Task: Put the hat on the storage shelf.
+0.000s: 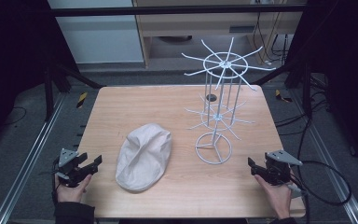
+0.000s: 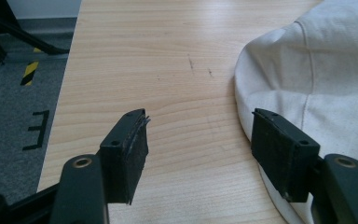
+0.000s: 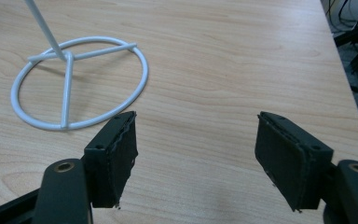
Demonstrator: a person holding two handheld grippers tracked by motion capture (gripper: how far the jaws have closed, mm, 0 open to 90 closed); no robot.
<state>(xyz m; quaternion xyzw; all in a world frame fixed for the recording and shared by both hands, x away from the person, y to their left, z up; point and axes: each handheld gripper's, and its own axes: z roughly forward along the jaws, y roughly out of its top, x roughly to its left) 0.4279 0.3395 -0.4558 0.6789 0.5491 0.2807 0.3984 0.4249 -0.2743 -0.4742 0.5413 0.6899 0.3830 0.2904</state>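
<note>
So my left fingers [image 1: 94, 162] are spread apart with nothing but bare worktop [image 1: 177, 105] between them, sitting near the worktop's left edge; the cream flat cap [image 1: 144, 156] lies flat just to their right, close to one finger but not touching as far as I can tell. My right fingers [image 1: 251, 164] are apart too, empty, near the right edge; the white wire rack [image 1: 220, 100] stands upright a bit left of them, its ring base [image 3: 79, 84] on the wood.

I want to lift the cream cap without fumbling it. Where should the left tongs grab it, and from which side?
Probably the cap's near-left brim edge, approached from the left: the open left tongs are already beside it, and that thin, low edge fits between the pads better than the domed crown.
</note>
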